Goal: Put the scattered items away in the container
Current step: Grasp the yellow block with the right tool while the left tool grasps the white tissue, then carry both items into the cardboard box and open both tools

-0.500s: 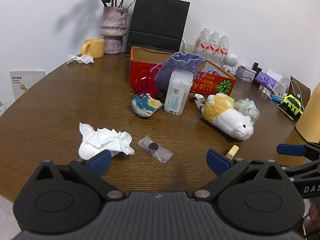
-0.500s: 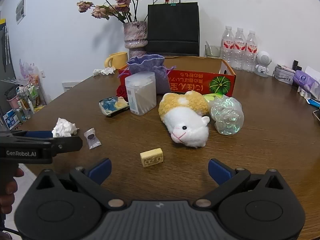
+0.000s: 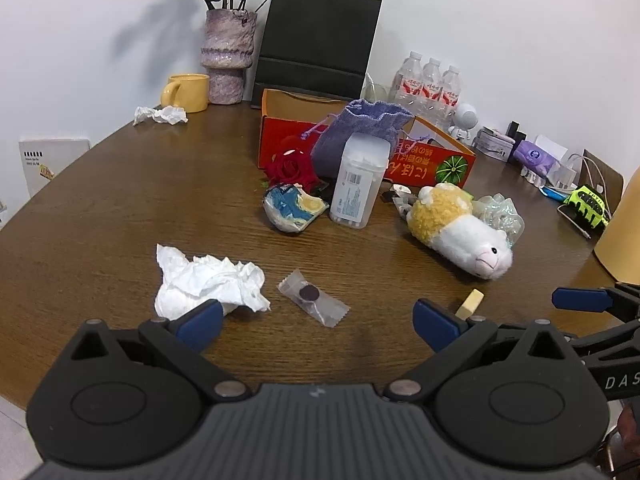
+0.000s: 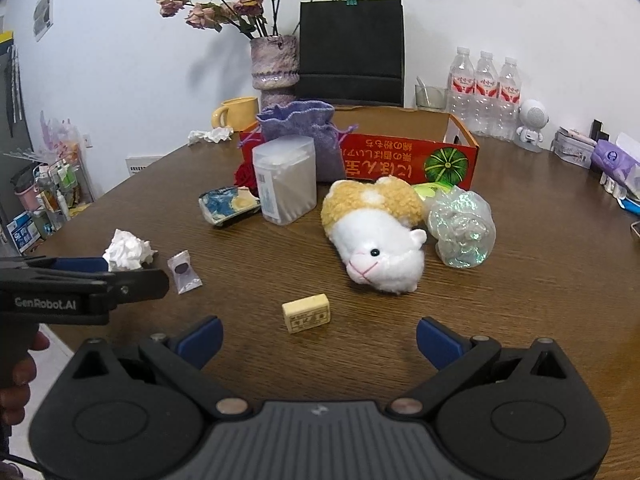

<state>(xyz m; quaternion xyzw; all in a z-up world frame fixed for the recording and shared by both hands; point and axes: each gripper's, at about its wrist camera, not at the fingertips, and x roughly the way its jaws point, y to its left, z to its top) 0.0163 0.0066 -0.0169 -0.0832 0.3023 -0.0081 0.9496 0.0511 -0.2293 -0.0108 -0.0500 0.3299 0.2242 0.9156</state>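
Note:
The red and orange box stands open at the back of the table. In front of it lie a purple pouch, a clear swab box, a red rose, a painted blue pouch, an alpaca plush, a shiny crumpled wrapper, a crumpled tissue, a clear sachet and a small yellow eraser. My left gripper is open, just short of the tissue and sachet. My right gripper is open, just short of the eraser.
A vase with dried flowers, a black paper bag, a yellow mug, water bottles and a small white robot figure stand along the back. Another tissue lies by the mug. Small clutter fills the right edge.
Both grippers have barely moved; the items on the table lie as before.

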